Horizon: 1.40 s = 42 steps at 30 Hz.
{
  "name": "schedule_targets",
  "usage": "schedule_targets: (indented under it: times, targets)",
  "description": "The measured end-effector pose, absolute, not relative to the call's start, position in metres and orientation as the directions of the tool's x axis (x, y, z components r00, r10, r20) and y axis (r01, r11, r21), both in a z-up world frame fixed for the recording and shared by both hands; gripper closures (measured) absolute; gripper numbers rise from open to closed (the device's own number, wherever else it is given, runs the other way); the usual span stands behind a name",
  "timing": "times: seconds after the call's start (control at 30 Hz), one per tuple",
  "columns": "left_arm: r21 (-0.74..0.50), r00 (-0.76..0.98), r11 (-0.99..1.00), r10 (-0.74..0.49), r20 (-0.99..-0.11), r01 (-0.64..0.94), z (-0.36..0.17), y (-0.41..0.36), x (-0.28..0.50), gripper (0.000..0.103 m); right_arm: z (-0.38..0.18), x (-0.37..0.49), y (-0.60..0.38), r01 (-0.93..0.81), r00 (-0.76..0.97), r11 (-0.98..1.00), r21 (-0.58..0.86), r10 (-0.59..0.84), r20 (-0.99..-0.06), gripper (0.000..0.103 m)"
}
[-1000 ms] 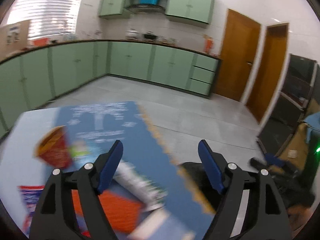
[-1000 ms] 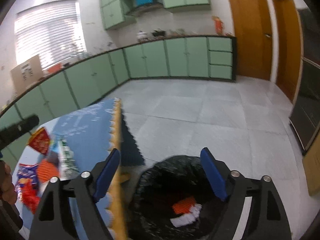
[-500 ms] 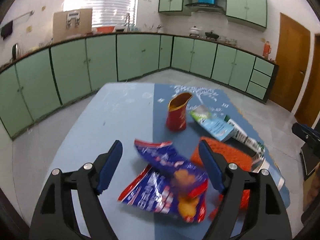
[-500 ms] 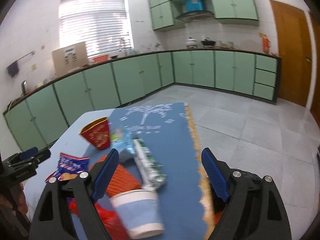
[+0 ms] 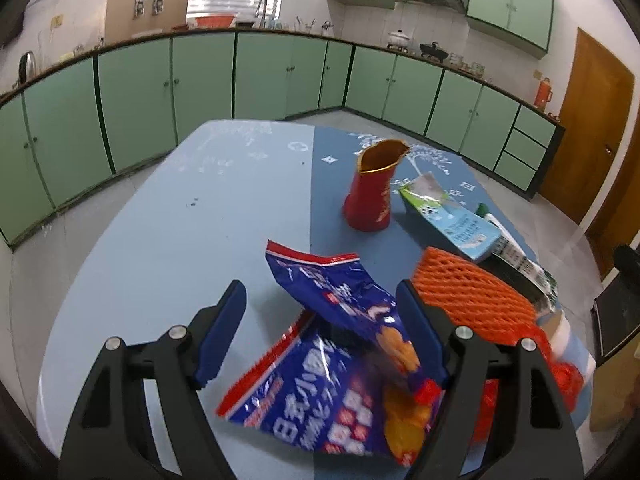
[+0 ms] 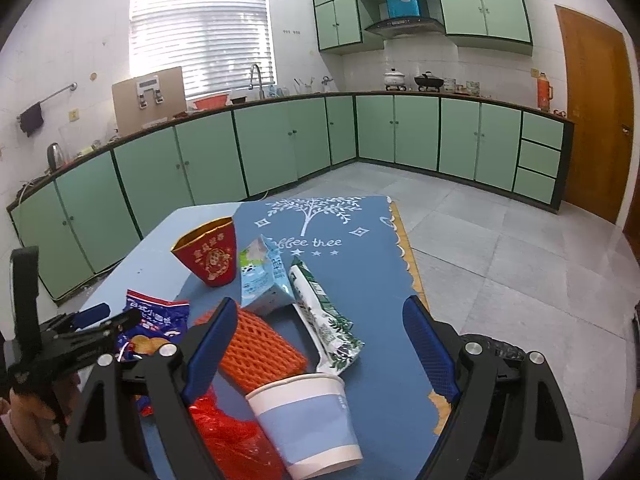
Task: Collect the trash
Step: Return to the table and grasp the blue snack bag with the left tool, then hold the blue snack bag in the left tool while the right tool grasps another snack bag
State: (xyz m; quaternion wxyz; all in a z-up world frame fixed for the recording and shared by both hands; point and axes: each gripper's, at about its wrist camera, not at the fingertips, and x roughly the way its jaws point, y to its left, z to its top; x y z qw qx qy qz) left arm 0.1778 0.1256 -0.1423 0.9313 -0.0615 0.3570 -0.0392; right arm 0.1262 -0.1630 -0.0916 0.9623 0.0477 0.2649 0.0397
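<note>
**Over the littered worktop, both fingers spread for the next pickup**

On the pale blue round worktop (image 5: pixel 168 240) we have our trash gathered in one loose cluster, and both tools hang above it with nothing held. Our left gripper (image 5: pixel 320 328) has its fingers released wide, straddling the crumpled blue-and-red foil snack bag (image 5: pixel 340 352); we judge it is lined up this way because the bag's raised, folded top offers an edge to pinch. Our right gripper (image 6: pixel 320 344) is likewise spread and empty, poised over the white-and-blue paper cup (image 6: pixel 308 420) lying tipped on its side, with the orange foam mesh sleeve (image 6: pixel 260 348) just beside its left finger.

Other pieces wait behind: a red paper cup with a gold rim (image 6: pixel 210 254) standing upright, a light blue milk carton (image 6: pixel 262 280) lying flat, touching a green-and-white crushed drink pack (image 6: pixel 324 320), and a crumpled red plastic bag (image 6: pixel 236 440) near the bottom edge. Most of them rest on the dark blue mat printed with a white tree (image 6: pixel 360 240), which covers the right part of the worktop.

A black-lined bin rim (image 6: pixel 492 346) peeks behind the right finger, off the worktop's side, so we reckon each item is taken from the near edge to keep the carry short. Plenty of trash remains; the job looks far from finished.
</note>
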Motion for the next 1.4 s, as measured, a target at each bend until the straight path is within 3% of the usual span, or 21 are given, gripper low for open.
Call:
schedule_targets:
  times: [0.13,0.23,0.4,0.5,0.57,0.93,1.4]
  targets:
    - [-0.171,0.717,0.985,-0.131,-0.684,0.017,-0.149,0.132,0.195,0.029,-0.097,0.131,-0.162,-0.056,0.848,0.992,0.116,0.108,-0.518,0.02]
    - [-0.177,0.696,0.984,-0.14,-0.704,0.019,-0.155,0.131,0.204,0.04,-0.1,0.133,-0.16,-0.063,0.843,0.992,0.11,0.111,-0.527,0.02]
    - [-0.198,0.676,0.98,-0.159,-0.72,0.02,-0.159,0.129,0.207,0.083,-0.102,0.137,-0.16,-0.066,0.838,0.991,0.113,0.117,-0.532,0.02]
    - [-0.181,0.698,0.983,-0.14,-0.702,0.015,-0.153,0.128,0.201,0.097,-0.103,0.139,-0.157,-0.073,0.836,0.99,0.12,0.127,-0.535,0.02]
    - [-0.187,0.713,0.982,-0.14,-0.687,0.013,-0.148,0.128,0.198,0.101,-0.101,0.138,-0.154,-0.085,0.835,0.989,0.12,0.137,-0.533,0.021]
    - [-0.237,0.812,0.971,-0.106,-0.573,-0.04,-0.092,0.169,0.165,0.103,-0.09,0.134,-0.106,-0.233,0.817,0.964,0.131,0.267,-0.511,0.022]
    - [-0.179,0.796,0.972,0.015,-0.606,-0.154,-0.096,0.234,0.109,0.103,-0.093,0.125,-0.012,-0.445,0.719,0.88,0.166,0.462,-0.519,0.026]
